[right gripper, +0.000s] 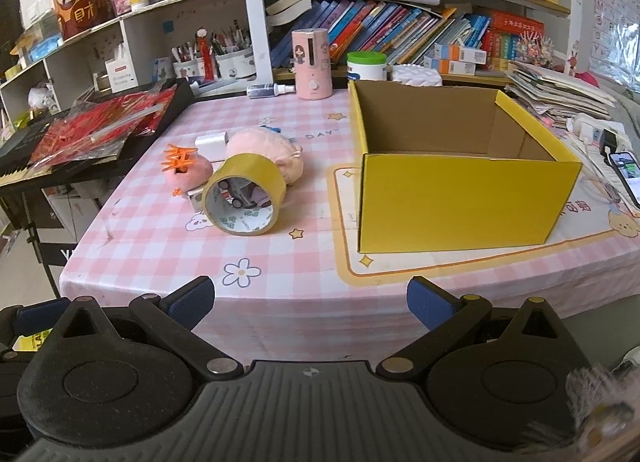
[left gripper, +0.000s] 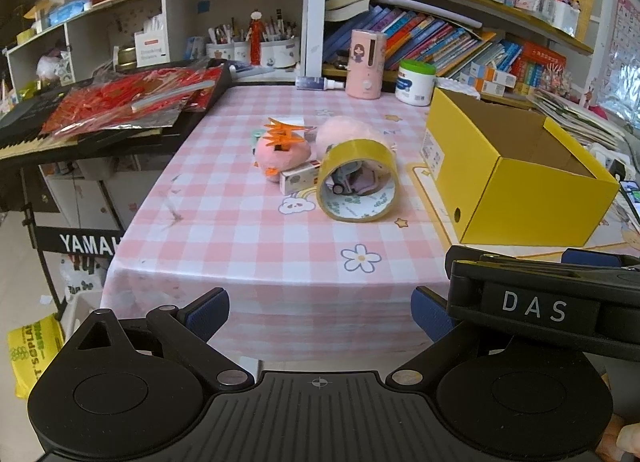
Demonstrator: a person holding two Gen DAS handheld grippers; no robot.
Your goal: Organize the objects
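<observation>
Both your grippers, left gripper point(left gripper: 320, 312) and right gripper point(right gripper: 310, 304), hover wide-fingered at the table's point(right gripper: 304, 262) near edge, holding nothing. Tape roll point(right gripper: 244, 200) lies at 11 o'clock, touching the pink plush point(right gripper: 264, 148); open yellow box point(right gripper: 460, 198) at 1 o'clock.

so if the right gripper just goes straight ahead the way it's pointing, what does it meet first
Probably the pink checked tablecloth's near edge; further on, likely the open yellow cardboard box's left front corner, with the yellow tape roll left of the line. Depth is unclear.
</observation>
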